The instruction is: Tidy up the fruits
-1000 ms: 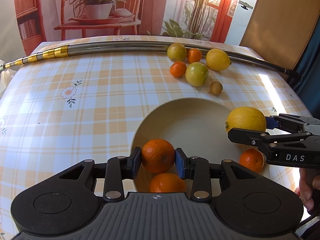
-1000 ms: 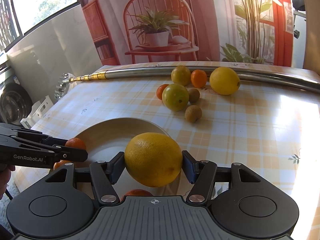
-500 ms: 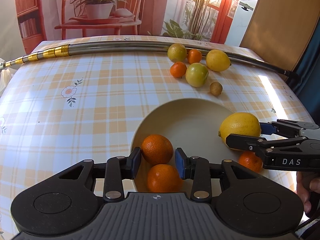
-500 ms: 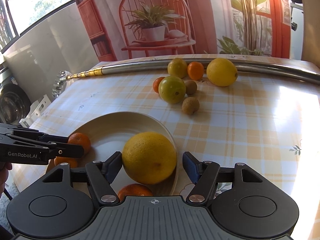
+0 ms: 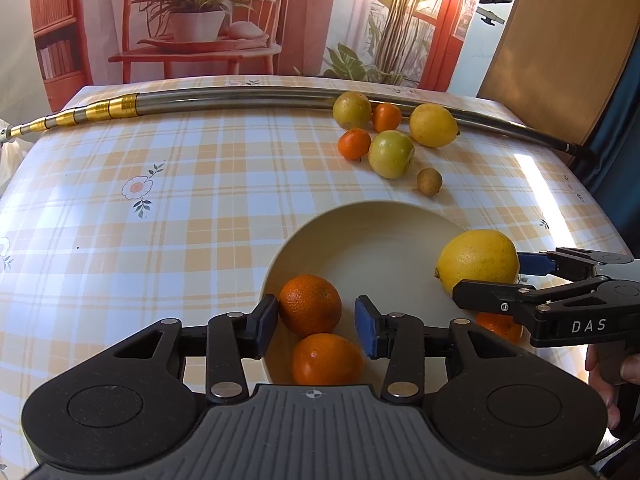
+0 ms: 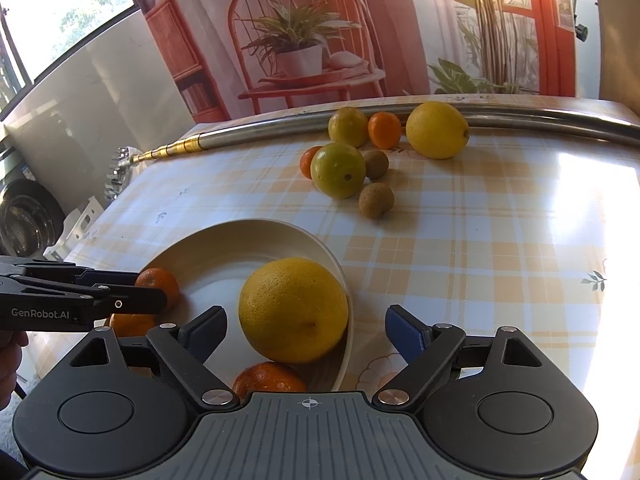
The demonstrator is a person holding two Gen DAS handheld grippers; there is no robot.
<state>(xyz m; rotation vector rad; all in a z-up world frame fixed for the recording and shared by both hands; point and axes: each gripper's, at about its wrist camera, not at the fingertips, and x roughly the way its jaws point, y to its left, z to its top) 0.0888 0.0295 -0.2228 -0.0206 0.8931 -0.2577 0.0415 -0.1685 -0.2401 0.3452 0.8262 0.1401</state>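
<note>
A cream bowl point(image 5: 360, 210) sits near the table's front edge. Between the spread fingers of my left gripper point(image 5: 316, 324) an orange point(image 5: 310, 306) rests in the bowl, with a gap at the right pad. A second orange point(image 5: 326, 360) lies just in front of it. My right gripper point(image 6: 306, 328) stands wide open around a big lemon point(image 6: 294, 310), which lies inside the bowl point(image 6: 240, 226) against its right rim. A third orange point(image 6: 276, 378) lies below the lemon. From the right wrist, the left gripper point(image 6: 150, 288) shows at the bowl's left side.
Loose fruit is clustered at the back right: a lemon point(image 5: 432, 125), two greenish fruits point(image 5: 391, 153), two mandarins point(image 5: 354, 143) and a small brown fruit point(image 5: 429, 181). A metal pole point(image 5: 240, 98) lies along the far edge. A hand point(image 5: 608, 364) holds the right gripper.
Both grippers have opened. The left let go of its orange and the right let go of the lemon; both fruits now rest in the bowl.
</note>
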